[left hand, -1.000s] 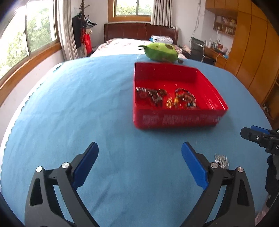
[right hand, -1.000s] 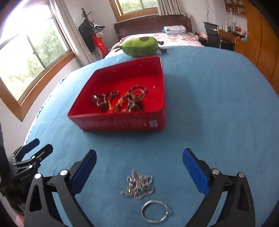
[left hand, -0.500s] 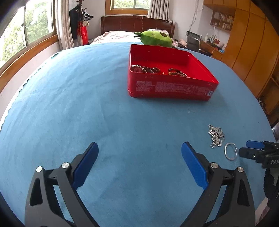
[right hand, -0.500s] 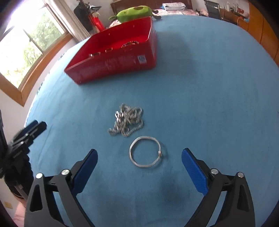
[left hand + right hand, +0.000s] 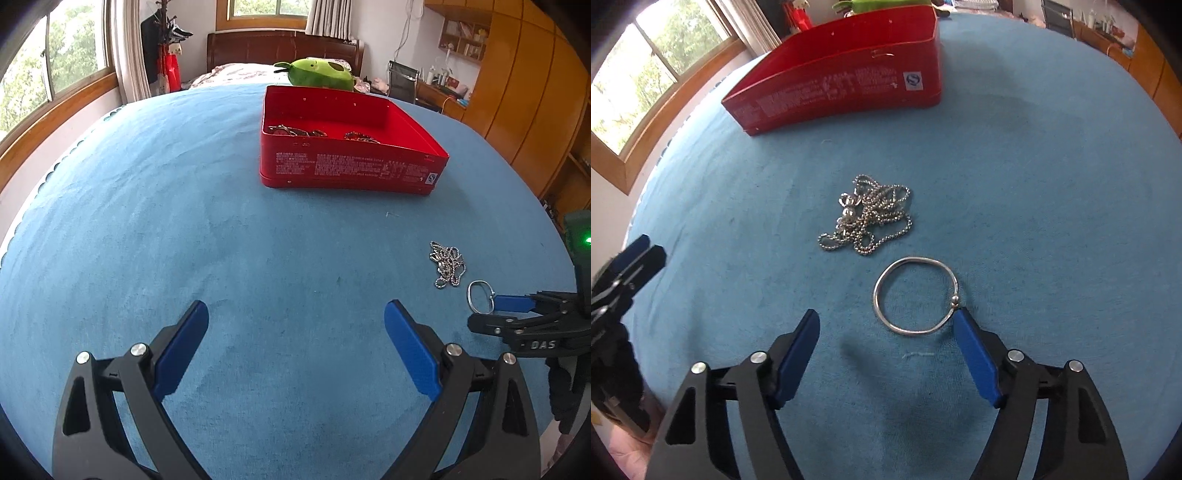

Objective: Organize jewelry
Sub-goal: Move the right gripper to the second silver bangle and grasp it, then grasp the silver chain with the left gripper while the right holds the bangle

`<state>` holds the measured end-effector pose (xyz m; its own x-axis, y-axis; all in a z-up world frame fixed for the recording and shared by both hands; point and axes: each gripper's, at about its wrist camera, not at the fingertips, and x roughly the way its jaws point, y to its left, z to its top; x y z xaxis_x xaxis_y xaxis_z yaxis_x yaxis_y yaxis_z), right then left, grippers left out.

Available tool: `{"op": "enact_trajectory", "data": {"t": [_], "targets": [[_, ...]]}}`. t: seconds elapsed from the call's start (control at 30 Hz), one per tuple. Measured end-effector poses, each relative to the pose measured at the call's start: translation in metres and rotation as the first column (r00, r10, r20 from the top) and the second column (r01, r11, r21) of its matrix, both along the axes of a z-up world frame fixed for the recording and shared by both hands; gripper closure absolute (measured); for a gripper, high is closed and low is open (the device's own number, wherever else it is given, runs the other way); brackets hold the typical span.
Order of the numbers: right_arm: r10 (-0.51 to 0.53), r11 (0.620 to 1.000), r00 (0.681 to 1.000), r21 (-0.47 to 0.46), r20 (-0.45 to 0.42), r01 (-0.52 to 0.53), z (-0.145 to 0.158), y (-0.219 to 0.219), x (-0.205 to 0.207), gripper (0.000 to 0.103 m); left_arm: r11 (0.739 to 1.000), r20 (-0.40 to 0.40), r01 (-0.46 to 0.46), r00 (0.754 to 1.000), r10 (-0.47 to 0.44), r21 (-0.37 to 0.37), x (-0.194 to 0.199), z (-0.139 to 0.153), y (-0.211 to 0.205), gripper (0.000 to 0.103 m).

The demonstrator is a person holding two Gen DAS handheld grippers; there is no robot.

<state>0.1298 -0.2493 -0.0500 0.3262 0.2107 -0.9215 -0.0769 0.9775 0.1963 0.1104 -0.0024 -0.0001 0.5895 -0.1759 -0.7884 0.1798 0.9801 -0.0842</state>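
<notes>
A silver bangle lies flat on the blue cloth, and a tangled silver bead chain sits just beyond it. My right gripper hangs low over the bangle with its jaws closing. The right fingertip is at the bangle's bead, while the left fingertip stands apart from it, so nothing is pinched. The red tin further back holds several jewelry pieces. My left gripper is open over bare cloth. In its view the chain, bangle and right gripper are at the right.
A green plush toy lies behind the tin at the table's far edge. The left gripper shows at the left edge of the right wrist view. Windows are on the left, wooden cabinets on the right, a bed behind.
My right gripper has sunk toward the cloth and tipped down, so the bangle now lies at its fingertips, and its jaws have narrowed. The left gripper dropped lower and stays wide.
</notes>
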Motion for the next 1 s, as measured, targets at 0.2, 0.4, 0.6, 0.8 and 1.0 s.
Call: {"op": "enact_trajectory", "data": {"t": [0.2, 0.4, 0.6, 0.8, 1.0], "targets": [[0.003, 0.999, 1.000, -0.054, 0.018, -0.002, -0.003, 0.005, 0.005, 0.038, 1.000, -0.010, 0.020, 1.000, -0.020, 0.007, 0.000, -0.003, -0.007, 0.008], [-0.002, 0.995, 0.999, -0.097, 0.050, 0.007, -0.002, 0.001, 0.008, 0.055, 0.999, -0.026, 0.039, 0.999, -0.039, 0.010, 0.001, -0.007, -0.017, 0.008], [-0.022, 1.000, 0.998, -0.013, 0.057, 0.023, 0.004, -0.019, 0.003, 0.056, 0.999, -0.038, 0.049, 0.998, -0.048, 0.018, 0.003, -0.009, -0.025, 0.008], [-0.070, 0.997, 0.993, 0.034, 0.094, 0.067, 0.015, -0.047, -0.003, 0.056, 0.997, -0.054, 0.067, 0.996, -0.066, 0.029, 0.013, -0.009, -0.046, 0.008], [-0.103, 0.994, 0.989, 0.040, 0.108, 0.099, 0.019, -0.074, -0.011, 0.056, 0.992, -0.079, 0.119, 0.990, -0.116, 0.037, 0.030, -0.014, -0.090, 0.008]]}}
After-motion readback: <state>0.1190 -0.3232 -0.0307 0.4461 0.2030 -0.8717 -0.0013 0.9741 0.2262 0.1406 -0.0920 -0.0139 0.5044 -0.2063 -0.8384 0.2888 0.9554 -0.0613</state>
